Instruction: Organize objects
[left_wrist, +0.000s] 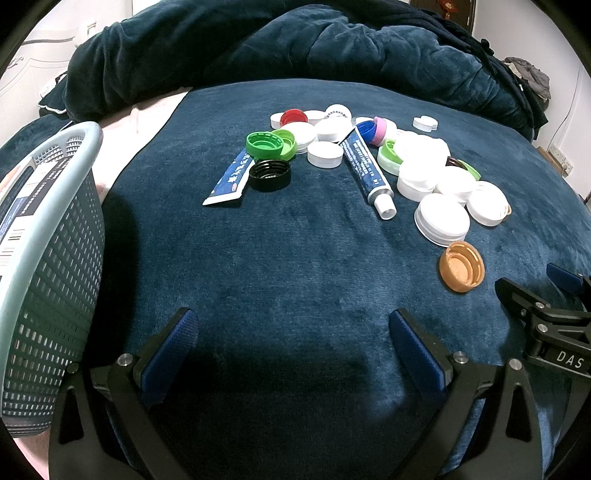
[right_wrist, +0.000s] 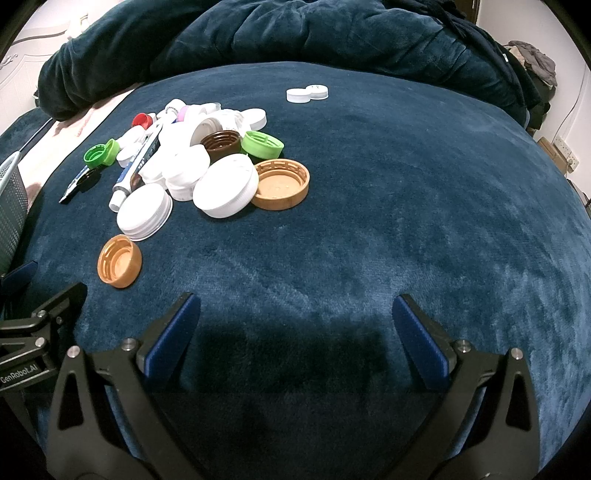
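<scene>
Starting with the small orange cap (right_wrist: 119, 260) seems wise: it lies alone on the bed, ahead-left of the right gripper (right_wrist: 295, 325), whose fingers are spread and empty. The left gripper (left_wrist: 293, 339), equally spread and empty, has the basket (left_wrist: 55, 229) to its left.

The left gripper (left_wrist: 293, 332) has a black frame with triangular cut-outs, round silver screws at the joints, and blue textured pads (left_wrist: 173, 354) on both fingers. The right gripper (right_wrist: 295, 317) looks the same; white letters "GenRobot.AI" and "DAS" are printed on the black bodies.
</scene>
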